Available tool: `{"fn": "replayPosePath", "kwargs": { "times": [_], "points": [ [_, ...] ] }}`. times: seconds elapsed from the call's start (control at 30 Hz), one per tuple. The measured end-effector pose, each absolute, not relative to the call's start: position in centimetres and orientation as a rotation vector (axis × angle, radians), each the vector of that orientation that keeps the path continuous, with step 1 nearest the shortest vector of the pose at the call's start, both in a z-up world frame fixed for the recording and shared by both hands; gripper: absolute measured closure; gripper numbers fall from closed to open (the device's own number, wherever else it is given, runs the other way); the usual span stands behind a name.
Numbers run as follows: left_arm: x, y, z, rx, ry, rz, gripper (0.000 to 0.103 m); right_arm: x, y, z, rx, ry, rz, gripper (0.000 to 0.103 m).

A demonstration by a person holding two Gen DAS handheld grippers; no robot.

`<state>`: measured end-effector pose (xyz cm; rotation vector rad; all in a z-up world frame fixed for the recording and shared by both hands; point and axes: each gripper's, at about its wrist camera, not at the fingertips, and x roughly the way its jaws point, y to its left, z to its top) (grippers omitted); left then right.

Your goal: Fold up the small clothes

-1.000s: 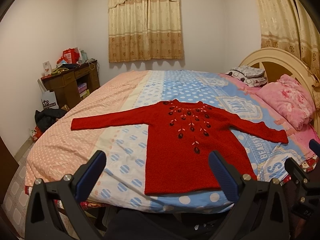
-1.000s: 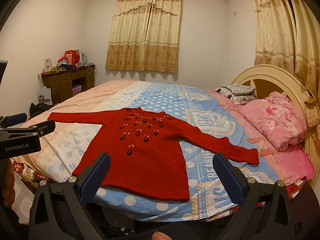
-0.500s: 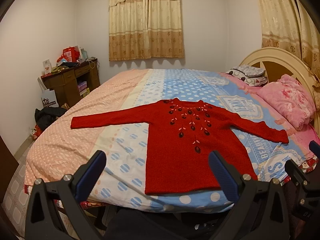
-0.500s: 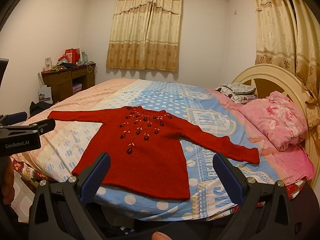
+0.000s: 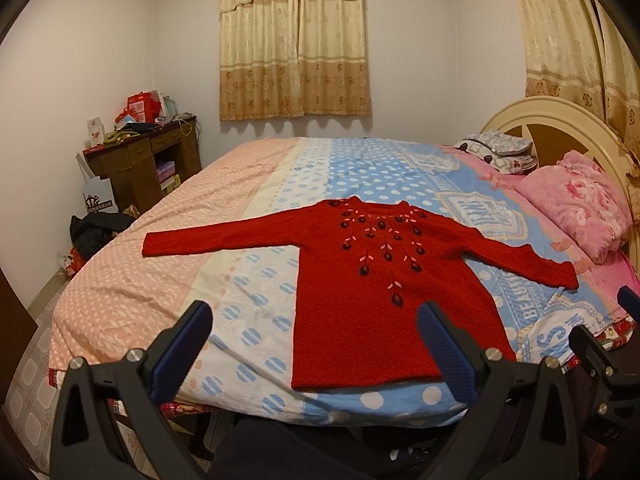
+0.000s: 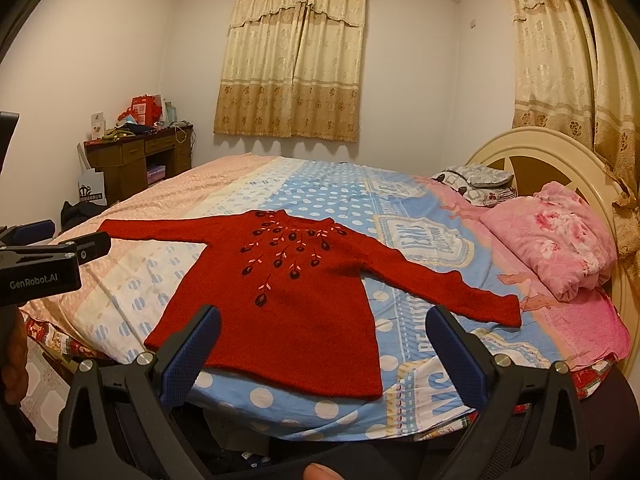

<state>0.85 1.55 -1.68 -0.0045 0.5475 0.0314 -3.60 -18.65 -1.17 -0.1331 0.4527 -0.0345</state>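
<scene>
Both grippers, left (image 5: 316, 344) & right (image 6: 324, 346), wide, empty; red sweater (image 5: 384, 296) flat just ahead.

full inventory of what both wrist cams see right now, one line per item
sweater: 1, red with dark embroidered flowers, flat on bed, sleeves spread
bed: 1, pink, cream and blue dotted cover, fills mid frame
headboard: 1, cream, right
pink quilt: 1, folded, by headboard
grey pillow: 1, patterned, beside headboard
desk: 1, dark wood, cluttered, left wall
curtains: beige-gold, far window and right
left tongs: 1, black with blue pads, open, off sweater
right tongs: 1, same, open
</scene>
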Motion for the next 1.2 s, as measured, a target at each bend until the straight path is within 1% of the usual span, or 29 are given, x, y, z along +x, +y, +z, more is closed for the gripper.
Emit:
{"fn": "replayPosePath", "kwargs": {
  "times": [0.37,0.8,1.2],
  "points": [
    [0.9,1.7,-1.7,-0.006,0.55,0.032,0.0,-3.5,-18.2,-1.5,-0.138,0.459,-0.032,0.001],
    [2.2,1.6,-2.5,0.0,0.593,0.024,0.0,-3.1,-17.9,-2.1,-0.143,0.47,-0.025,0.001],
    [6.4,0.3,-4.4,0.04,0.663,-0.002,0.0,0.2,-21.1,-3.2,-0.07,0.526,-0.023,0.001]
  ]
}}
